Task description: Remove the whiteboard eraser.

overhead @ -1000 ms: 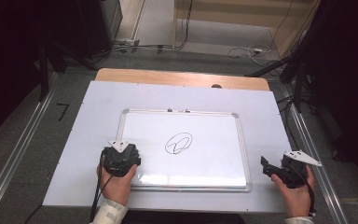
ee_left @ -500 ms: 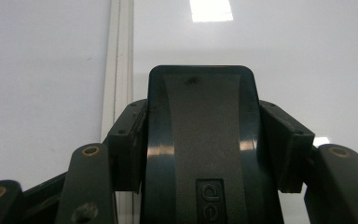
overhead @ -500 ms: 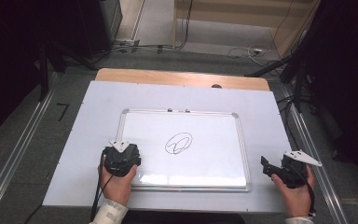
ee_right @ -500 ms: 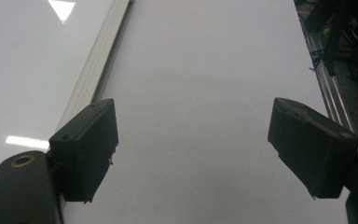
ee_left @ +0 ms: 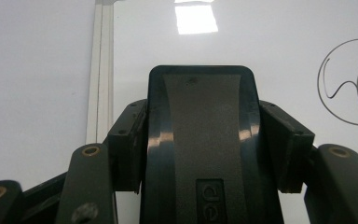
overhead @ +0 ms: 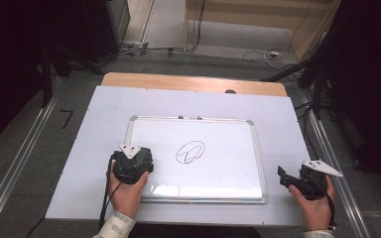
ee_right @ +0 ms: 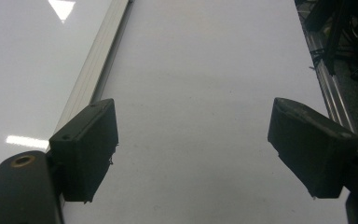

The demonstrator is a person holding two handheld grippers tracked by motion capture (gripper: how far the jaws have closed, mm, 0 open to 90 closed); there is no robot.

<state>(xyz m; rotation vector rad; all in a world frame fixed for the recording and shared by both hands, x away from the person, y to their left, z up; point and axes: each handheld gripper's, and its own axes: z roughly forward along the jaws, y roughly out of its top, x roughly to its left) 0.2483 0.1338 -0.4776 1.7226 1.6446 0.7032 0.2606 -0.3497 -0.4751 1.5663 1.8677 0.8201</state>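
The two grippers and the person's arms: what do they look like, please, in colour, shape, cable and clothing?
Both grippers are black. The left gripper and the right gripper each carry a pale three-cornered plate on top, and a black cable trails from each toward the person. The right gripper's jaws end in blocky black pads. A light, finely patterned sleeve cuff shows at the left wrist.

From high above the near side we look forward and down on the whole white-covered table, and both hand-held grippers sit far below us. Our left gripper view rides very close behind its black jaws and looks forward over the flat white silver-framed drawing board. Just ahead to the right of those jaws is the round black scribble, which the high view shares. Our right gripper view looks forward and down, close over the table, with the board's frame just left of its jaws.
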